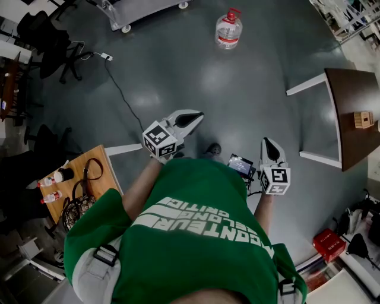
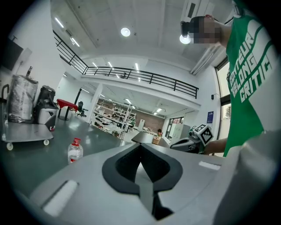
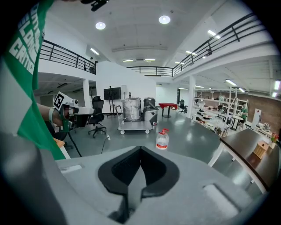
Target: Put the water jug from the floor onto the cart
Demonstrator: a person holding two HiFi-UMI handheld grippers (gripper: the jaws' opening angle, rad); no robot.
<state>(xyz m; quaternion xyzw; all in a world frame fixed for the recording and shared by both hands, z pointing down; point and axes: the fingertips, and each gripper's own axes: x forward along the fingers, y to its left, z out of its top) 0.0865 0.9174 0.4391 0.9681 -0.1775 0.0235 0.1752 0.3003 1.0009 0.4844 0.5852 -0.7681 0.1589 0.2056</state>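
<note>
Held out before a person's green shirt (image 1: 196, 237), the left gripper (image 1: 191, 118) and right gripper (image 1: 268, 147) were both pressed together, empty. Beyond them, the water jug (image 1: 228, 29) stood upright on the floor (image 1: 178, 71), apart from the cart (image 1: 127, 13), which the head view's top edge cut off.

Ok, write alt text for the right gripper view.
A water jug with a red cap stands on the grey floor ahead of the shut, empty right tongs. A loaded wheeled cart stands farther back.
</note>
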